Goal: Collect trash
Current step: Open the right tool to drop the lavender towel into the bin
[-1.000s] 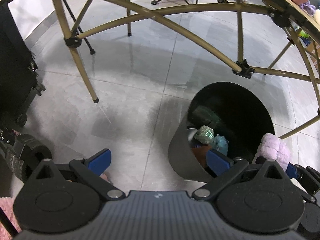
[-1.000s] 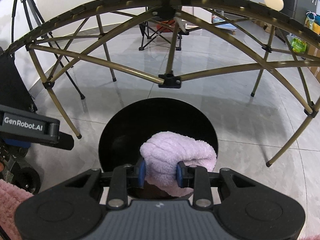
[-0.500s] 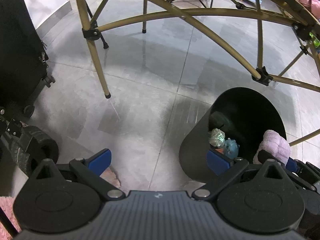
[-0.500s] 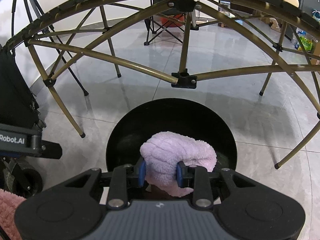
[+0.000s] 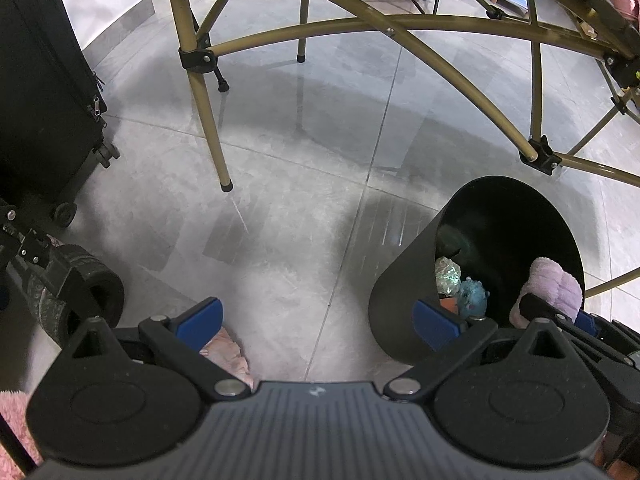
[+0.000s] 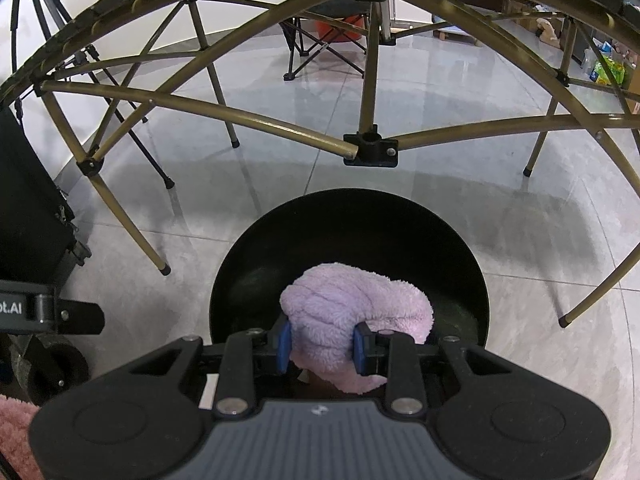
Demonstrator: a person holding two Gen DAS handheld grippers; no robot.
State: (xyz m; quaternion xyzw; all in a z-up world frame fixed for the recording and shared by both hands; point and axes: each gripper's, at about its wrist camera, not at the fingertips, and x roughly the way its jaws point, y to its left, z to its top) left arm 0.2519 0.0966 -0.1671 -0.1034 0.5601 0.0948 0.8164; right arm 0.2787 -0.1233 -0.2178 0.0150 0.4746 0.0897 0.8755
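Observation:
A black round bin (image 6: 460,264) stands on the grey tiled floor, right below my right gripper (image 6: 322,346). That gripper is shut on a fluffy lilac cloth (image 6: 352,312), held over the bin's mouth. From the left wrist view the same bin (image 5: 404,312) sits at the lower right, with a crumpled foil wad (image 5: 448,274), a blue spiky ball (image 5: 472,294) and an orange scrap inside. The lilac cloth (image 5: 554,286) shows at its right rim. My left gripper (image 5: 318,320) stands open over bare floor to the left of the bin, nothing between its fingers.
A folding table's brass-coloured frame (image 6: 280,128) arches over the bin, with legs (image 5: 208,120) standing on the floor. A black wheeled case (image 5: 44,92) is at the left. A pink fluffy slipper (image 5: 226,350) lies under my left gripper. A folding chair (image 6: 320,44) stands far back.
Both views have shifted: the bin has slid right and lower in the left wrist view and grown larger in the right one. The lilac cloth stays gripped throughout.

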